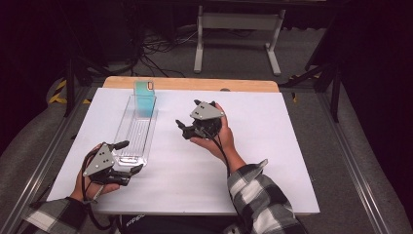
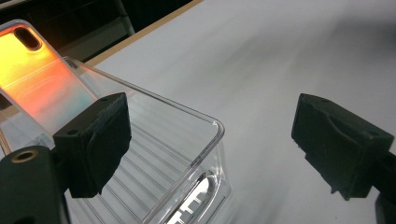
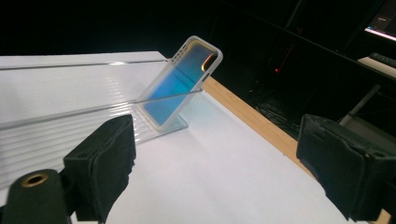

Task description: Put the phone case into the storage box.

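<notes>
A long clear plastic tray (image 1: 127, 127) lies on the left half of the white table. An iridescent phone case (image 1: 145, 98) leans upright against the tray's far end; it looks teal from above, blue in the right gripper view (image 3: 180, 88) and orange in the left gripper view (image 2: 37, 74). My left gripper (image 1: 130, 156) is open at the tray's near end. One jaw sits over the tray's inside and the other over the table, with the tray's corner (image 2: 217, 126) between them. My right gripper (image 1: 187, 117) is open over the table, to the right of the tray, and points toward the case. Neither holds anything.
The white board (image 1: 253, 161) lies on a wooden table whose edge (image 1: 195, 84) shows at the far side. Metal rails run along both sides. Beyond the table are floor cables (image 1: 156, 48) and a white stand (image 1: 238, 29). Dark surroundings.
</notes>
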A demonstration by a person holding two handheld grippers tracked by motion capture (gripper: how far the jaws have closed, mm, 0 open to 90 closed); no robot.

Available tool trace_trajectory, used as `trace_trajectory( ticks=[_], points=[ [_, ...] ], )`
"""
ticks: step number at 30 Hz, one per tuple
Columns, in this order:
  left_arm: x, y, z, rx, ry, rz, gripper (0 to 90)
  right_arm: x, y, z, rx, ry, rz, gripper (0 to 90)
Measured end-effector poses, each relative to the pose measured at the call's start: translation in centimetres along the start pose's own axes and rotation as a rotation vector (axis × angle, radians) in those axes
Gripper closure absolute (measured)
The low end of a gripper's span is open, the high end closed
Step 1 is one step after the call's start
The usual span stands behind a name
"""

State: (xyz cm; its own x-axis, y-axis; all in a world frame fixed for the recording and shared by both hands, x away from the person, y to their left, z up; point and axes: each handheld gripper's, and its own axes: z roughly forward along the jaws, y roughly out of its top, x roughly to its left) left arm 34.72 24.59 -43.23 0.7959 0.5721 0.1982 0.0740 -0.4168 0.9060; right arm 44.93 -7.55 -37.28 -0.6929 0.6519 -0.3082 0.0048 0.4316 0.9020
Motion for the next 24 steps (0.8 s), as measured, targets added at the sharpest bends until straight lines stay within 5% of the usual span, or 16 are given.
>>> trace_trajectory(
  ticks=[24],
  points=[
    [-0.1, 0.0, 0.1, 0.008, 0.001, 0.008, 12.9, -0.2, -1.0, -3.5, -0.023, 0.001, -0.007, 13.0]
  ],
)
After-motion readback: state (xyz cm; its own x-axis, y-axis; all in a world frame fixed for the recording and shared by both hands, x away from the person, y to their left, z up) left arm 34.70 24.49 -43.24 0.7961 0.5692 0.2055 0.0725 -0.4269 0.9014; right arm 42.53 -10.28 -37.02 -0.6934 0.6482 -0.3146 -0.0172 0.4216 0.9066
